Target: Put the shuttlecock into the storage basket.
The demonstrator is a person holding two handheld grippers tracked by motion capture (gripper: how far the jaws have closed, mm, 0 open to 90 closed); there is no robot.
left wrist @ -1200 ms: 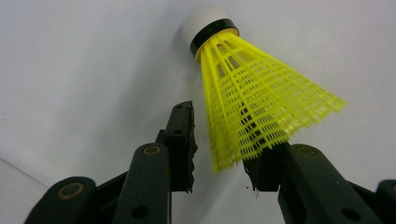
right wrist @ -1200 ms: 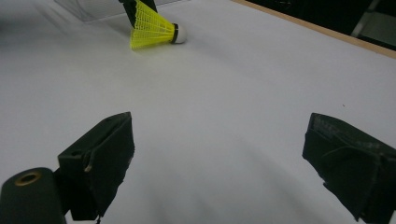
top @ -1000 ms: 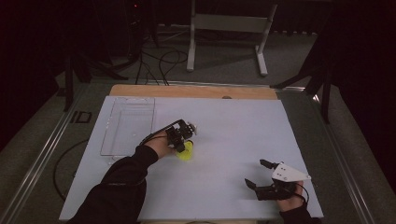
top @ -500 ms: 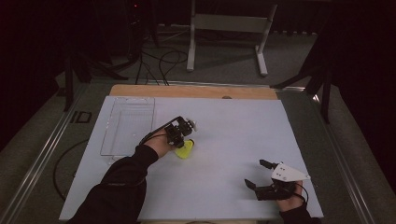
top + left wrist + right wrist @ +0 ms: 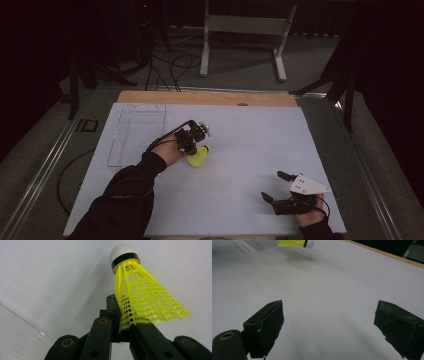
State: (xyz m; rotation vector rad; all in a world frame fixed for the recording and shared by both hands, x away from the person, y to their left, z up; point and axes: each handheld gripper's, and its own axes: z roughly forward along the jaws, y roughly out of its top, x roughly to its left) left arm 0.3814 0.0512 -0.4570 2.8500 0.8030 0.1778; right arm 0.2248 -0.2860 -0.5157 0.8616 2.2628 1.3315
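A yellow plastic shuttlecock (image 5: 198, 156) with a white cork tip (image 5: 121, 251) and a black band is held just above the white table near its middle. My left gripper (image 5: 192, 139) is shut on the edge of its mesh skirt (image 5: 140, 297), and the cork points away from the jaws. My right gripper (image 5: 272, 186) rests low at the near right of the table, open wide with nothing between its fingers (image 5: 268, 326). From there the shuttlecock (image 5: 292, 243) shows far off at the top edge.
A clear plastic tray (image 5: 137, 131) lies on the table's far left, and its rim (image 5: 17, 340) shows beside the left gripper. A wooden strip (image 5: 207, 97) runs along the far table edge. Beyond it stand a metal stand (image 5: 240, 30) and floor cables.
My left gripper has carried the shuttlecock slightly up and away from the person. The right gripper has stayed in place, still open.
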